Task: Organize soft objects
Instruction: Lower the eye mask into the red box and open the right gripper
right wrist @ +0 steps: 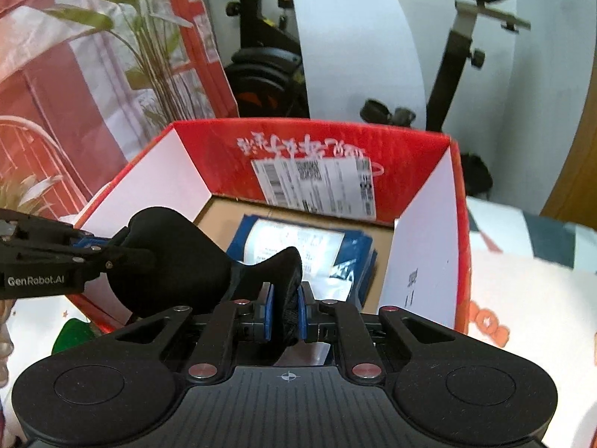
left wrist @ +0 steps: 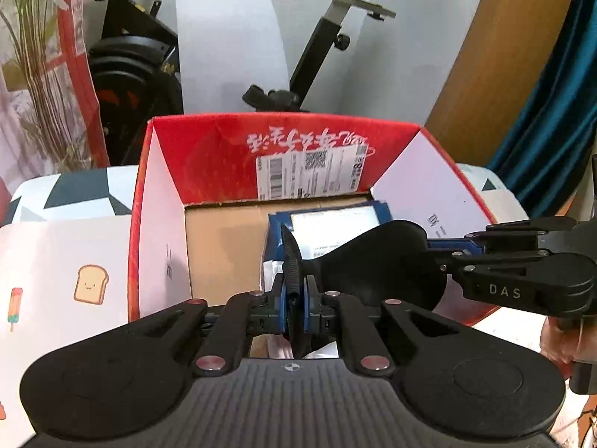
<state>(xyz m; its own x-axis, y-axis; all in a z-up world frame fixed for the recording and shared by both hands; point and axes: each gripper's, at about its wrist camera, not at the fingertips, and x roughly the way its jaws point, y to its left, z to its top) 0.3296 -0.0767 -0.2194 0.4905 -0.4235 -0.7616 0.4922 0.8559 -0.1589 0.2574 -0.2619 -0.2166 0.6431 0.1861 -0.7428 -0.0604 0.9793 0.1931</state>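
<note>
A black eye mask (left wrist: 373, 261) hangs stretched between my two grippers above the open red cardboard box (left wrist: 224, 149). My left gripper (left wrist: 296, 295) is shut on one end of the mask; in the right wrist view it (right wrist: 112, 250) enters from the left. My right gripper (right wrist: 285, 311) is shut on the other end of the mask (right wrist: 179, 257); in the left wrist view it (left wrist: 459, 250) enters from the right. A blue mailer bag with a white label (left wrist: 335, 227) lies flat on the box floor, also seen in the right wrist view (right wrist: 298, 242).
The box (right wrist: 317, 145) sits on a cloth with cartoon prints (left wrist: 74, 261). An exercise bike (left wrist: 335, 37) and a white sheet (left wrist: 231, 37) stand behind it. A plant (right wrist: 149, 56) and red-white bag are at the left, a teal curtain (left wrist: 552, 112) at the right.
</note>
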